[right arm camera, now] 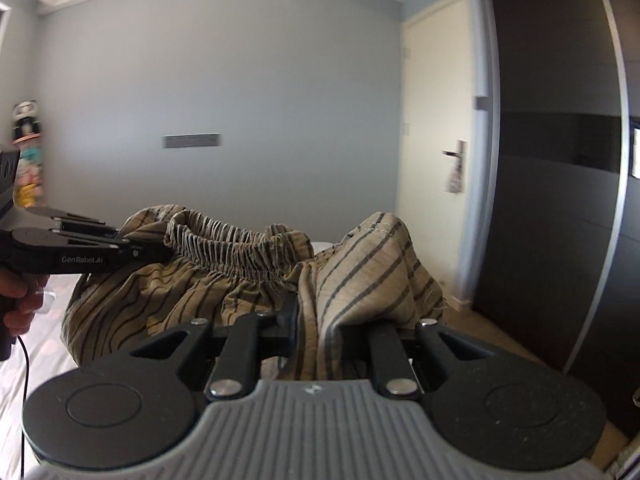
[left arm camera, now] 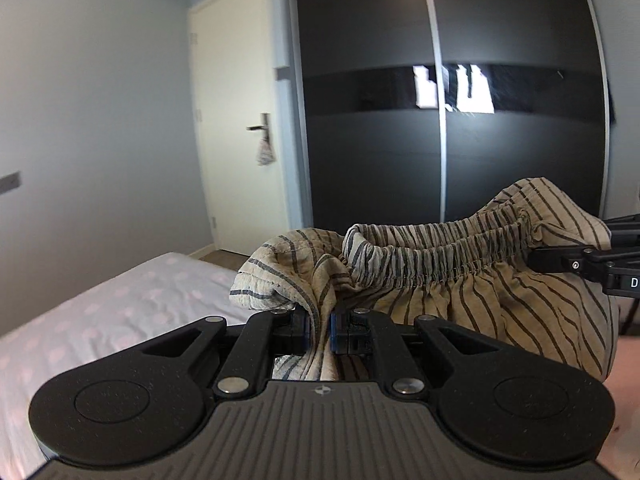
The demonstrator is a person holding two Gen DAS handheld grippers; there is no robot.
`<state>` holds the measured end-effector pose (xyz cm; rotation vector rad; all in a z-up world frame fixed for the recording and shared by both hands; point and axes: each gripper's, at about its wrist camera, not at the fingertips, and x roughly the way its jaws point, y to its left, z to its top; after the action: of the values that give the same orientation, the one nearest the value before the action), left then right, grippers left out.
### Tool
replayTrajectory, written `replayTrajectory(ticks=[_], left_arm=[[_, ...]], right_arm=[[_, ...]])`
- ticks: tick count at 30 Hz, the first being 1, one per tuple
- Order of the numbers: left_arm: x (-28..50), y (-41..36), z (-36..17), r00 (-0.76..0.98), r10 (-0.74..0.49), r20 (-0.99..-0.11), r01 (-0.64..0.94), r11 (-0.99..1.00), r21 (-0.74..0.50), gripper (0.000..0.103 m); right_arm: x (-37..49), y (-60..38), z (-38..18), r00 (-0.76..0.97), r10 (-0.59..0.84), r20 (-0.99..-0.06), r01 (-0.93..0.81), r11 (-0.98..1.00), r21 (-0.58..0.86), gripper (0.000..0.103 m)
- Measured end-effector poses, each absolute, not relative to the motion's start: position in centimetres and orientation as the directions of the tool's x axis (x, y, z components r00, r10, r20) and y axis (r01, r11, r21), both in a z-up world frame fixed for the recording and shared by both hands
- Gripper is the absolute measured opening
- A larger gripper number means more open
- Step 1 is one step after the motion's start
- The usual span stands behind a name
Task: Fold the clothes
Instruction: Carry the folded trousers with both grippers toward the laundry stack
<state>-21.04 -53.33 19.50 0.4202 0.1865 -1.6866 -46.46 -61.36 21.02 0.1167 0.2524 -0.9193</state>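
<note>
Tan striped shorts [left arm camera: 460, 280] with an elastic waistband hang in the air between both grippers, above the bed. My left gripper [left arm camera: 320, 330] is shut on one end of the waistband, fabric bunched between its fingers. My right gripper [right arm camera: 318, 326] is shut on the other end of the shorts [right arm camera: 200, 280]. In the left wrist view the right gripper [left arm camera: 536, 260] comes in from the right edge. In the right wrist view the left gripper [right arm camera: 164, 254] comes in from the left, held by a hand. The waistband stretches slack between them.
A bed [left arm camera: 100, 320] with a pale dotted sheet lies below left. A dark sliding wardrobe [left arm camera: 440, 80] stands ahead, and a cream door [left arm camera: 240, 120] with a handle is beside it. A grey wall [right arm camera: 220, 100] is behind.
</note>
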Motion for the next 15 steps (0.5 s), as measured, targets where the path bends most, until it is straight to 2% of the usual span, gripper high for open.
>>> replayTrajectory(ticks=[6,10,15], left_arm=[[-24.5,-60.1,18.7,-0.154,-0.877,-0.454,0.926,-0.289,0.243,0.007],[-25.4,-64.4,17.5,-0.177,-0.844,-0.506,0.894,-0.353,0.276,0.007],[-24.9,-67.8,13.1,-0.201,-0.792,-0.576,0.872,-0.412,0.263,0.007]], right_arm=[[-47.6,-62.4,17.3,0.469,-0.830,-0.301,0.881,0.465,0.091,0.017],[-47.8,-61.3,17.9,0.443,-0.835,-0.325,0.896,0.419,0.146,0.018],[-47.5,-61.8,17.3,0.401,-0.831,-0.386,0.916,0.376,0.143,0.018]])
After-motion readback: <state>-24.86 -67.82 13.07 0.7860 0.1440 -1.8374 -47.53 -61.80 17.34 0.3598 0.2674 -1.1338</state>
